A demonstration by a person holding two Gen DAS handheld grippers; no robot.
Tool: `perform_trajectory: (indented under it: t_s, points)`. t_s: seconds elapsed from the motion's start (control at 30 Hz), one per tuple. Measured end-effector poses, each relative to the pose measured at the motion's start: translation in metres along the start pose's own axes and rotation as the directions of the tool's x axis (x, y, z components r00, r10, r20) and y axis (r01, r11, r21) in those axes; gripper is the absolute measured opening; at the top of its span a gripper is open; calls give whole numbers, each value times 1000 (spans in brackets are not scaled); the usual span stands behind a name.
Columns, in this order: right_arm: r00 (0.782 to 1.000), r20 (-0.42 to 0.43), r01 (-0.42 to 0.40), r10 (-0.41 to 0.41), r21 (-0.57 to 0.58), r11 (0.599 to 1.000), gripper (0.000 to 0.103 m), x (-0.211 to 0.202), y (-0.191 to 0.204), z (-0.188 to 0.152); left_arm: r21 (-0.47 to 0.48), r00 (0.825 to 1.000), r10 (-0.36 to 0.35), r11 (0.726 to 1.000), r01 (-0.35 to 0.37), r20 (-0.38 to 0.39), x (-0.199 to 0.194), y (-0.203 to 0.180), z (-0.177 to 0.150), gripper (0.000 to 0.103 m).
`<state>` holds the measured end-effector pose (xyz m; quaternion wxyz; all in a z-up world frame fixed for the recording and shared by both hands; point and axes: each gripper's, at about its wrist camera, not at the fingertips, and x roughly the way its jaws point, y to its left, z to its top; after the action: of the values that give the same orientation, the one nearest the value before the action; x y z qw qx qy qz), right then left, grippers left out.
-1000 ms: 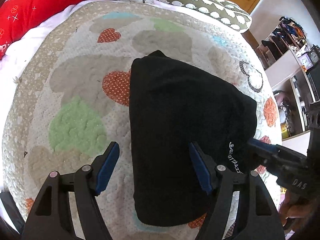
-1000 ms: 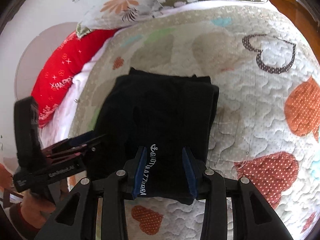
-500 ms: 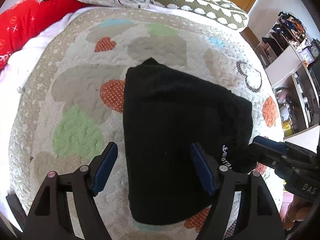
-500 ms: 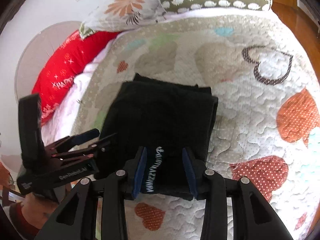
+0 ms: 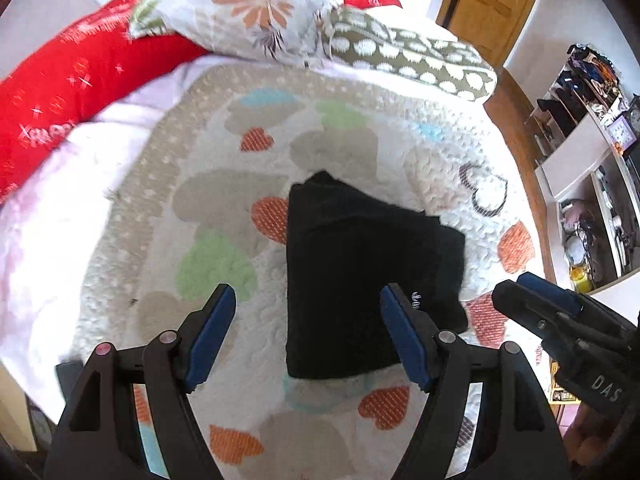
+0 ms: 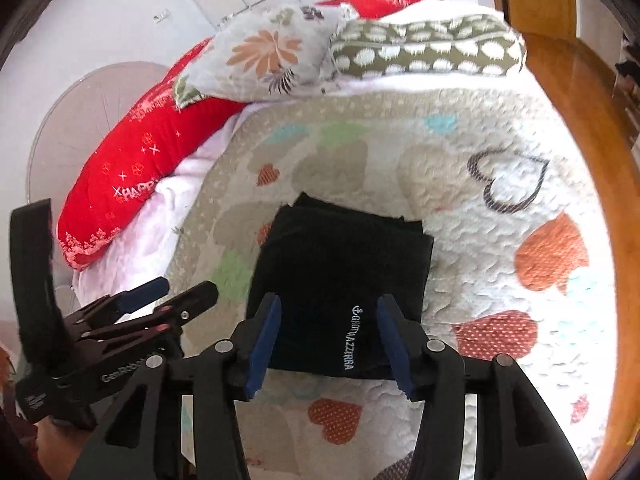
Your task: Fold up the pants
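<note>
On the heart-patterned quilt (image 5: 224, 208) lie the black pants (image 5: 360, 272), folded into a compact block — bare quilt on every side; left gripper (image 5: 308, 332) spread wide, right gripper (image 6: 328, 344) parted, neither gripping cloth.

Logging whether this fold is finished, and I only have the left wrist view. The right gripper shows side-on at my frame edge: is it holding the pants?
Observer: No. In the right wrist view the right gripper is open, nothing between its pads; the pants lie folded on the quilt beyond them.
Operator: My view cuts off the white lettering. Is it whole?
Observer: Yes, the lettering runs in one unbroken line near the pants' near edge.
Operator: The pants look framed by my left gripper. Is it over them?
Observer: No. From the right side the left gripper is open and off the pants' left edge.
</note>
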<state>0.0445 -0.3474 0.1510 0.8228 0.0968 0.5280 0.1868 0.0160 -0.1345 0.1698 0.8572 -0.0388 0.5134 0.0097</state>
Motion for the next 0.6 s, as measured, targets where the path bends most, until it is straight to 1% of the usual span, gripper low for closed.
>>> perform_trajectory:
  t_s: [0.1, 0.13, 0.2, 0.27, 0.33, 0.53, 0.57, 0.6]
  points:
    - [999, 9, 35, -35, -11, 999, 58, -16, 9, 3, 37, 998, 27, 999, -29, 52, -29, -5, 3, 75]
    - [999, 13, 45, -45, -13, 999, 61, -19, 11, 4, 50, 997, 35, 998, -38, 70, -39, -6, 4, 75]
    - [998, 23, 63, -63, -13, 998, 64, -26, 14, 5, 51, 994, 45, 997, -50, 97, -51, -5, 7, 75]
    - [997, 25, 67, -67, -7, 998, 65, -29, 16, 6, 45, 992, 40, 998, -45, 117, -62, -3, 9, 75]
    - [998, 21, 66, -66, -1, 998, 65, -32, 17, 7, 36, 990, 49, 998, -54, 131, -69, 0, 11, 75]
    - [997, 10, 82, -81, -20, 996, 65, -42, 27, 5, 22, 990, 26, 999, -29, 137, -79, 4, 8, 75]
    - [996, 13, 84, -84, -26, 996, 66, -46, 29, 5, 17, 990, 21, 1000, -24, 138, -81, 4, 8, 75]
    - [996, 16, 85, -85, -29, 996, 69, -48, 31, 4, 15, 990, 19, 1000, -21, 140, -83, 4, 7, 75]
